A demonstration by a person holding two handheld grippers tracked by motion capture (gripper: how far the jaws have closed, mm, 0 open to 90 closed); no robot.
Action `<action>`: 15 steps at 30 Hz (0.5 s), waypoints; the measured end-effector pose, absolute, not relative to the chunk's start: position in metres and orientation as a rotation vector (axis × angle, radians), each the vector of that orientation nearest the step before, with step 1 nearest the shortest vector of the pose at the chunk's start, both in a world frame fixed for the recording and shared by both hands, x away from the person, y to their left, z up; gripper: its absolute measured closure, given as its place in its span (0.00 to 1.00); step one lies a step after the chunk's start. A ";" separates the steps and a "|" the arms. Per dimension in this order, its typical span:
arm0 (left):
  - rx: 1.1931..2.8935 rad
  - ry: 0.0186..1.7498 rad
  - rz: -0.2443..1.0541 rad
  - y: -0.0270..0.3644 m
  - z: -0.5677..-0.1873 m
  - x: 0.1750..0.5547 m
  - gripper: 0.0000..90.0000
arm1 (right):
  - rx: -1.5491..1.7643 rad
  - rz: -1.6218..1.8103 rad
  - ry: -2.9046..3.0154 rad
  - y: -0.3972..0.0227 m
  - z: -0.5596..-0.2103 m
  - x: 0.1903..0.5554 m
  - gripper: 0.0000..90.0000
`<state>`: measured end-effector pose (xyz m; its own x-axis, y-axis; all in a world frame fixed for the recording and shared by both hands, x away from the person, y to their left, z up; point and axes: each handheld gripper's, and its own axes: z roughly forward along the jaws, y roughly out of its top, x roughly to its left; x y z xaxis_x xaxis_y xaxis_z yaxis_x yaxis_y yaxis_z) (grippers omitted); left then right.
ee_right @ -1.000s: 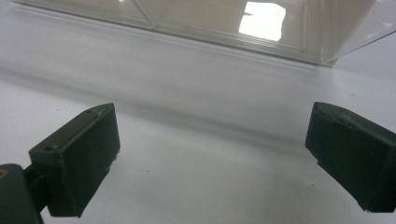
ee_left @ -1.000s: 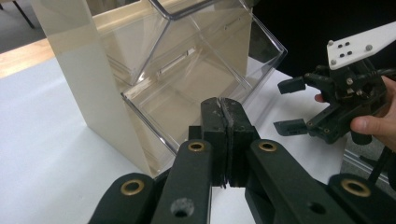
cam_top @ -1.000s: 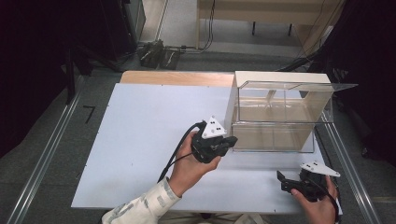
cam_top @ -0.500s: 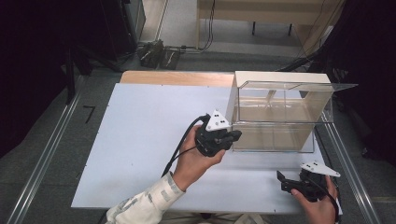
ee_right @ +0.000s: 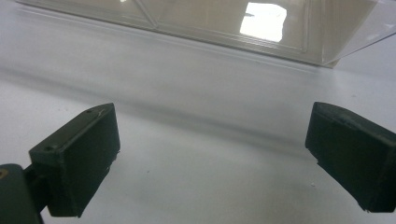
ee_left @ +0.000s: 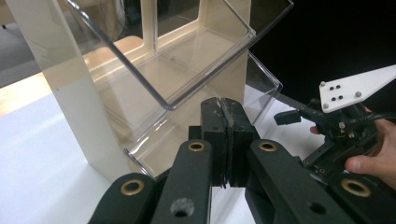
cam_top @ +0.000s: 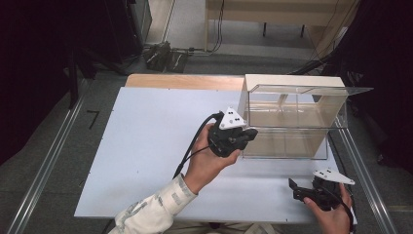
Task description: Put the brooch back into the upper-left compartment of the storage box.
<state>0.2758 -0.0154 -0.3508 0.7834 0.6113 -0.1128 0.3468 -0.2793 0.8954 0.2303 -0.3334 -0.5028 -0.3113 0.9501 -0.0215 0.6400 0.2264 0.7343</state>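
White tabletop point(cam_top: 146, 146) carries the clear two-tier bin point(cam_top: 292, 122) at its far right. Just beside its lower front corner, the left gripper point(cam_top: 247, 134) is held with jaws pressed together, empty. The right gripper point(cam_top: 298, 191), jaws wide, is held low near the table edge. The clear lip should be approached slowly and squarely.

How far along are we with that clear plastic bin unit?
Nothing looks done yet: both clear plastic bins in the cream-framed unit sit empty. In hand: the left gripper, jaws shut on nothing, is up against the unit's left front edge. The right gripper rests open near the white table's front edge. The actual bin handling is left.
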 end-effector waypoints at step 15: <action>1.867 0.741 0.308 -0.017 -0.341 0.285 1.00 | 1.451 0.870 2.045 -0.333 -0.503 0.231 0.02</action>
<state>0.2854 -0.0167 -0.3408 0.7748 0.6198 -0.1248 0.3481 -0.2533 0.9026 0.2310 -0.3335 -0.5030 -0.3209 0.9468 -0.0234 0.6397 0.2349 0.7319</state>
